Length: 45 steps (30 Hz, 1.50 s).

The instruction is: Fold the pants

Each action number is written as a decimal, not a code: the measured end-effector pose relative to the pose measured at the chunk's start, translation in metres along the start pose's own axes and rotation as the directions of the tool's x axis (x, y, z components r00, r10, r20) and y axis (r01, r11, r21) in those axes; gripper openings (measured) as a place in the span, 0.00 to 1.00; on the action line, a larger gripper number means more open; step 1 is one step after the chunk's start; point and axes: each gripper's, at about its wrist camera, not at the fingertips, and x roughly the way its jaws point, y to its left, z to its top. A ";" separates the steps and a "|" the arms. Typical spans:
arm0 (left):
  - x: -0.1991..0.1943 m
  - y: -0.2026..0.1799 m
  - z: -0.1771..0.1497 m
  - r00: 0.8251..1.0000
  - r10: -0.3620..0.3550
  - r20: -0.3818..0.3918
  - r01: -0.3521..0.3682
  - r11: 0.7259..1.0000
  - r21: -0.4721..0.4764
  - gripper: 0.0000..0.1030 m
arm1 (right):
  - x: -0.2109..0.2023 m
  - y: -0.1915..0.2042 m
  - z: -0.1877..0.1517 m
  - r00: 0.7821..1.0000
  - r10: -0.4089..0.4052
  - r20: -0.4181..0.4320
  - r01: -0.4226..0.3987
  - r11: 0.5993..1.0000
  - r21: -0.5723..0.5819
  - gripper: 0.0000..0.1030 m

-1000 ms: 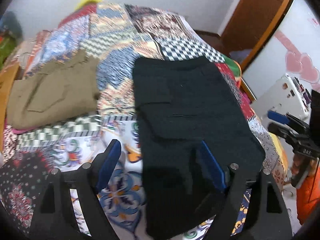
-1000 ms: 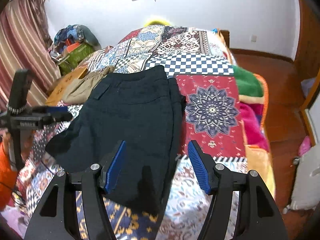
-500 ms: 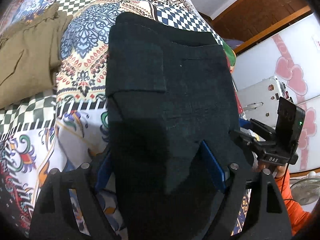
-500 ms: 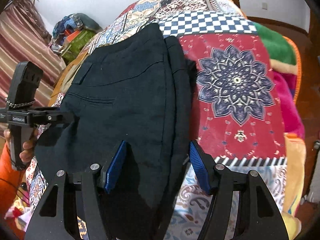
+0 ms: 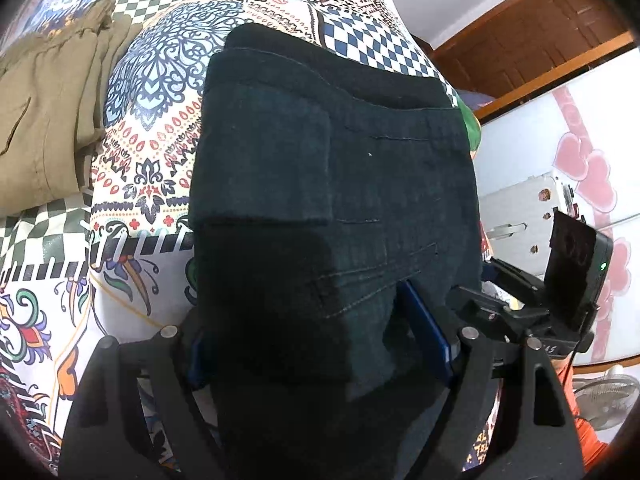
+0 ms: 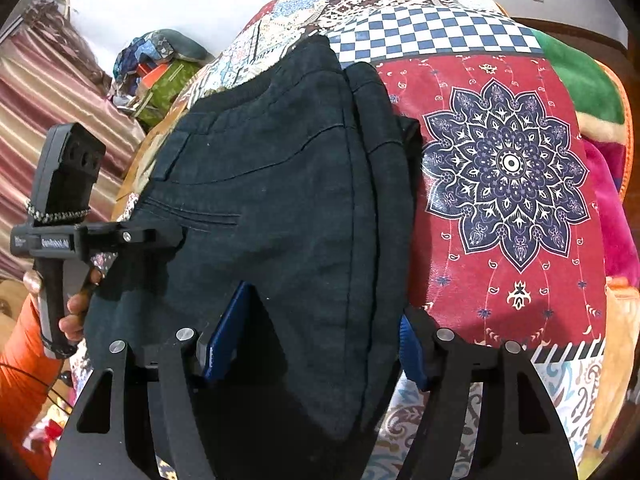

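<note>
Dark folded pants [image 5: 320, 160] lie on a patchwork bedspread [image 5: 140, 160], waistband at the far end. My left gripper [image 5: 312, 320] is low over their near left part, jaws open, with the cloth bulging up between the blue pads; its left pad is mostly hidden by fabric. The right wrist view shows the same pants [image 6: 280, 180], and my right gripper [image 6: 320, 320] stands open astride their near right edge, a fold of cloth between its pads. A hand [image 6: 76, 312] holds the left gripper's handle at the pants' left side.
Folded khaki pants [image 5: 40, 120] lie to the left on the bed. A white appliance [image 5: 520, 200] and a wooden door [image 5: 540, 32] stand beyond the bed's right side. A pile of clutter [image 6: 160, 68] and a striped curtain [image 6: 40, 92] are at the far left.
Both grippers have tipped downward and sunk toward the pants; the near cloth now sits between the jaws of each. The jaw widths look the same as before.
</note>
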 end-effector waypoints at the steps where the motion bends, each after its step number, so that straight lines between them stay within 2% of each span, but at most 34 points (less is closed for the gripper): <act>1: 0.001 -0.002 0.000 1.000 0.003 -0.001 -0.003 1.000 0.008 0.80 | -0.001 0.000 0.001 1.000 0.003 0.005 -0.003 1.000 -0.001 0.59; 3: 0.001 -0.009 -0.002 1.000 0.017 -0.002 -0.017 0.999 0.031 0.78 | -0.003 0.004 0.004 1.000 0.001 0.019 -0.001 1.000 -0.012 0.54; 4: 0.000 -0.014 -0.003 0.999 0.036 0.005 -0.036 0.998 0.045 0.73 | -0.005 0.006 0.005 1.000 -0.001 0.028 0.001 1.000 -0.021 0.54; 9: -0.013 -0.037 -0.017 0.990 0.115 0.083 -0.124 0.985 0.117 0.60 | -0.013 0.011 0.010 0.998 0.002 0.068 0.000 0.999 -0.042 0.42; 10: -0.016 -0.039 -0.019 0.989 0.115 0.090 -0.125 0.985 0.122 0.57 | -0.015 0.012 0.011 0.997 0.007 0.075 -0.004 0.999 -0.043 0.41; 11: -0.020 -0.040 -0.021 0.989 0.111 0.098 -0.123 0.985 0.121 0.55 | -0.017 0.013 0.012 0.997 0.011 0.083 -0.007 0.999 -0.049 0.35; 13: -0.029 -0.039 -0.025 0.988 0.110 0.112 -0.123 0.985 0.120 0.44 | -0.021 0.014 0.013 0.995 0.014 0.096 -0.008 0.998 -0.062 0.31; 16: -0.043 -0.040 -0.029 0.989 0.087 0.123 -0.100 0.989 0.112 0.35 | -0.028 0.019 0.015 0.994 0.031 0.109 -0.022 0.997 -0.081 0.28; 19: -0.055 -0.038 -0.036 0.987 0.083 0.135 -0.099 0.988 0.120 0.32 | -0.032 0.032 0.018 0.992 0.048 0.117 -0.035 0.993 -0.113 0.25; 27: -0.093 -0.017 -0.073 0.986 0.085 0.145 -0.096 0.993 0.073 0.31 | -0.026 0.065 0.009 0.991 0.110 0.076 -0.096 0.980 -0.177 0.25; 32: -0.109 0.008 -0.094 0.989 0.081 0.126 -0.084 0.996 0.019 0.32 | -0.010 0.082 -0.008 0.998 0.055 0.022 -0.048 0.970 -0.239 0.29; 34: -0.107 0.015 -0.099 0.991 0.074 0.111 -0.074 0.997 -0.005 0.37 | -0.008 0.080 -0.012 0.999 0.041 0.018 -0.035 0.972 -0.232 0.31; 36: -0.102 0.018 -0.100 0.992 0.078 0.101 -0.078 0.997 -0.010 0.41 | -0.008 0.074 -0.014 0.999 0.026 0.019 -0.021 0.977 -0.212 0.39; 40: -0.091 0.020 -0.100 0.993 0.080 0.085 -0.080 0.997 -0.008 0.51 | -0.003 0.061 -0.017 1.000 0.016 -0.012 -0.018 0.985 -0.173 0.48; 43: -0.079 0.026 -0.098 0.996 0.061 0.062 -0.059 0.998 -0.029 0.58 | 0.008 0.054 -0.019 0.997 0.043 -0.057 -0.051 0.988 -0.146 0.49; 45: -0.075 0.031 -0.099 0.998 0.039 0.056 -0.037 0.999 -0.040 0.60 | 0.015 0.052 -0.019 0.994 0.065 -0.083 -0.075 0.989 -0.128 0.59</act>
